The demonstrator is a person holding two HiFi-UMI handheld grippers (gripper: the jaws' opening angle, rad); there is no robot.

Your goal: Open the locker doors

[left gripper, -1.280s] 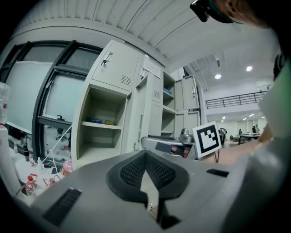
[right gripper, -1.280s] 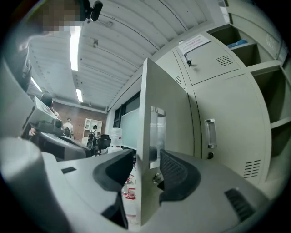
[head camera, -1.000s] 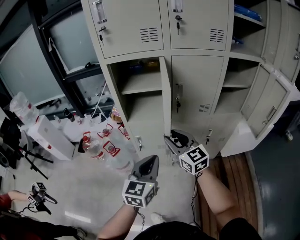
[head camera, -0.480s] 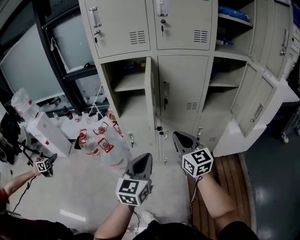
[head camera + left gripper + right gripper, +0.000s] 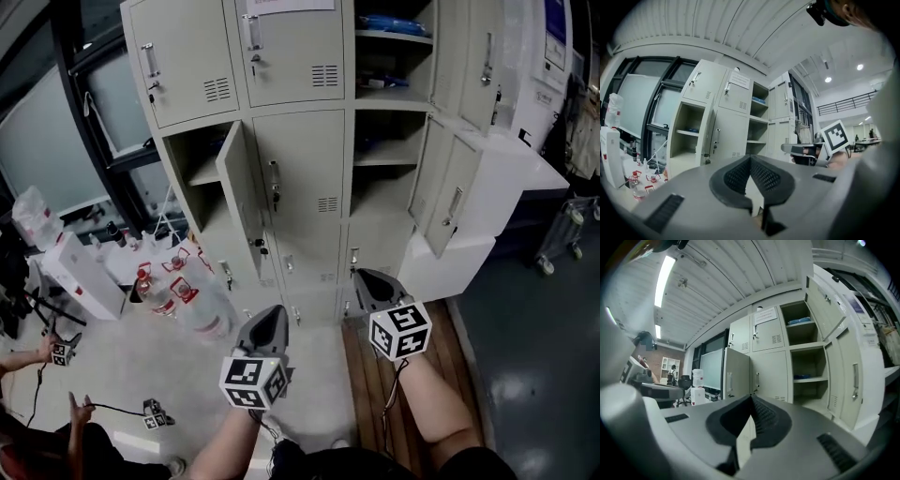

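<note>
The beige locker bank (image 5: 300,178) stands ahead. Its middle-left door (image 5: 242,192) hangs swung out from an empty compartment, and the right column's doors (image 5: 457,192) are open too. The two top-left doors (image 5: 183,61) and the middle centre door (image 5: 771,376) are closed. My left gripper (image 5: 270,321) and right gripper (image 5: 364,278) are held level over the floor, well short of the lockers and touching nothing. Both are shut and empty, with the pads meeting in the left gripper (image 5: 750,158) view and the right gripper (image 5: 751,398) view.
Several red-labelled plastic bottles (image 5: 187,300) and a white box (image 5: 80,272) sit on the floor at left. Wooden planks (image 5: 375,375) lie under my right arm. Another person's hand (image 5: 52,349) shows at lower left. A wheeled cart (image 5: 562,234) stands right of the open doors.
Both grippers have drawn back from the lockers, which now look farther away and shifted left. The right gripper no longer sits at the middle-left door's edge, and that door now shows its face.
</note>
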